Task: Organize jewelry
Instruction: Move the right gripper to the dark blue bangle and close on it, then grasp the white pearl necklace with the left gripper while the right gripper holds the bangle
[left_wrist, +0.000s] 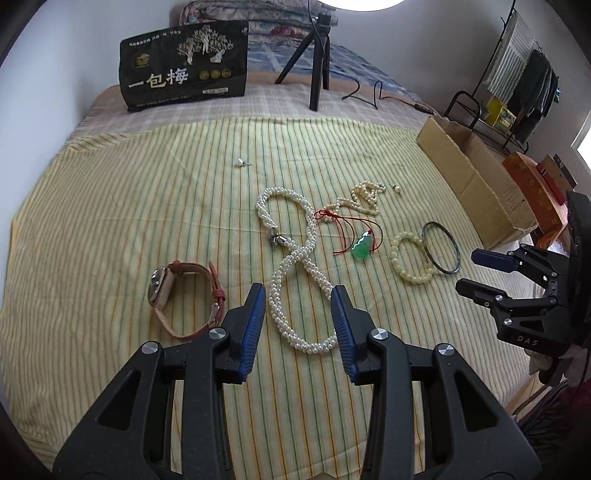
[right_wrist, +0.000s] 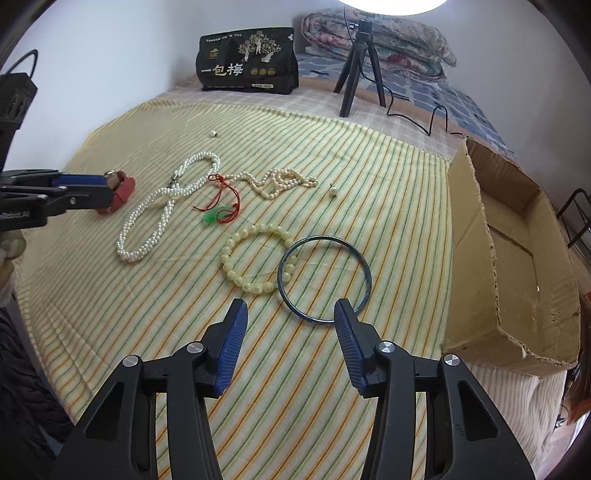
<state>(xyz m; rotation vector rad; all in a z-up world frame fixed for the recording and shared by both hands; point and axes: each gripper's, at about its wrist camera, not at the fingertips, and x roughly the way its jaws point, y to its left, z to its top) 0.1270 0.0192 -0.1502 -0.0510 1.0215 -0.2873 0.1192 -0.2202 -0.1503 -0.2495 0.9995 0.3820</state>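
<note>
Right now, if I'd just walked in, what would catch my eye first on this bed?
Probably the jewelry scattered over the striped yellow cloth: a long twisted pearl necklace looped in a figure eight at the centre, with a green pendant on red cord just right of it. Left lies a red-strapped watch. The open left tongs and right tongs hover above, beside an open cardboard box.

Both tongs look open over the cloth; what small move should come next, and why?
Probably ease the right tongs forward and down onto the dark bangle. Its near rim already lies between the open tips, and the open cardboard box sits just to its right.
</note>
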